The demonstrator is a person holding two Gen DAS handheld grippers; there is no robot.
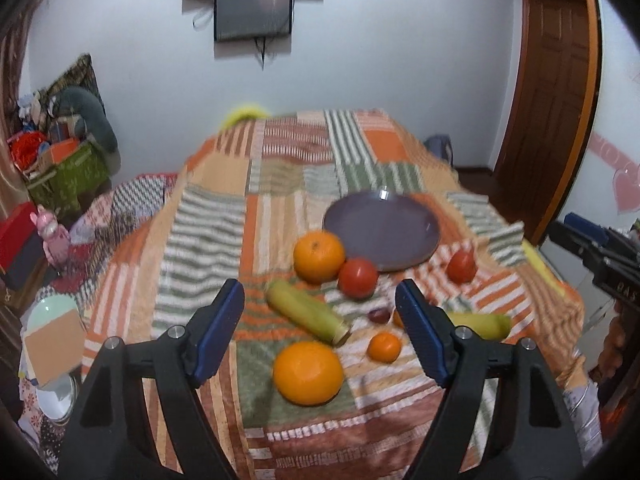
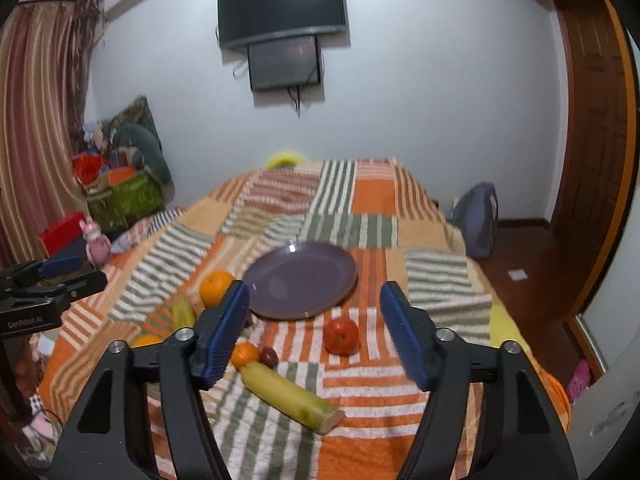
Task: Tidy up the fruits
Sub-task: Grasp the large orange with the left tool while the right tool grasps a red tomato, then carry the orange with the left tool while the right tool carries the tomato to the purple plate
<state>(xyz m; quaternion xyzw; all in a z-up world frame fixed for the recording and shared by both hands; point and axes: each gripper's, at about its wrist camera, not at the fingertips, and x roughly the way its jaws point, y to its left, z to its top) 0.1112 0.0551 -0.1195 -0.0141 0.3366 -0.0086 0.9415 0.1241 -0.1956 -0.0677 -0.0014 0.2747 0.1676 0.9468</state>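
Fruit lies loose on the blanket (image 1: 208,216) beside the plate (image 2: 300,280). Left gripper (image 1: 320,320) and right gripper (image 2: 314,320): fingers wide apart, holding nothing.

The right finger (image 1: 420,332) half hides a small orange fruit (image 1: 398,319).

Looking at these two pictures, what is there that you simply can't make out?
- Left view: a small orange thing is mostly hidden behind the left gripper's finger.
- Left view: the dark fruit is too small and blurred to name.
- Right view: the near orange is mostly hidden behind the right gripper's finger.
- Right view: the yellow thing past the table's far edge is cut off.
- Both views: motion blur smears the plate and cloth pattern.
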